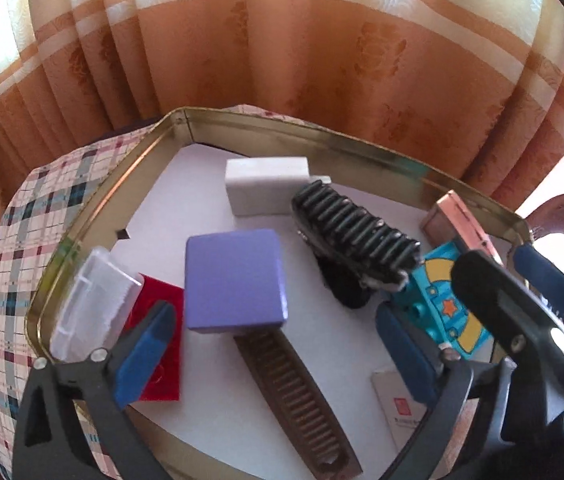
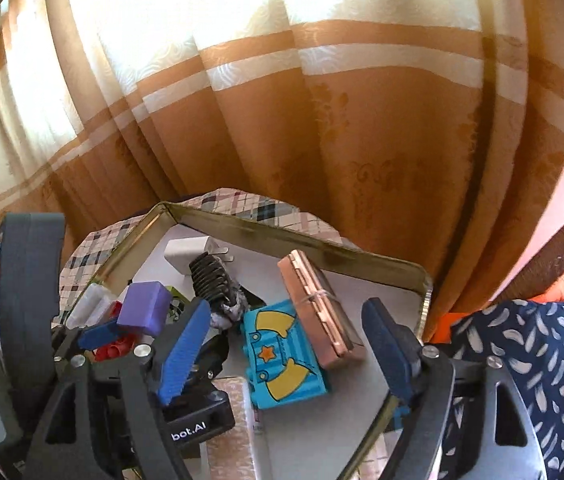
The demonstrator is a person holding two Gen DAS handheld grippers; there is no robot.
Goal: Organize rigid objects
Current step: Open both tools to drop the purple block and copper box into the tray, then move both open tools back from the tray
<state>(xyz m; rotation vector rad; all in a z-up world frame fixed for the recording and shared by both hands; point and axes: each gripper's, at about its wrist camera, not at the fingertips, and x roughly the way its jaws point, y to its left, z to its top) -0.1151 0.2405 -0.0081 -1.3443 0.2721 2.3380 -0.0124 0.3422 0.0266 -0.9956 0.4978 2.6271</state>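
Left tool (image 1: 278, 344): fingers apart, nothing clamped, poised over the brown comb (image 1: 302, 400) inside the gold-rimmed tin tray (image 1: 94, 216). Within the tray, left to right of the purple box (image 1: 236, 280): clear plastic case (image 1: 90, 304), red block (image 1: 162, 344), then white charger (image 1: 266, 184), black hair clip (image 1: 356, 236), turquoise toy brick (image 2: 282, 356), copper case (image 2: 320, 312). Right tool (image 2: 290, 356): fingers apart, straddling the brick without contact.

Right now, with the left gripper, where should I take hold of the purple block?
Probably by its two opposite side faces, from above. The purple block lies flat in the tin, and the open left gripper hangs just near of it; the comb crowds its near edge.
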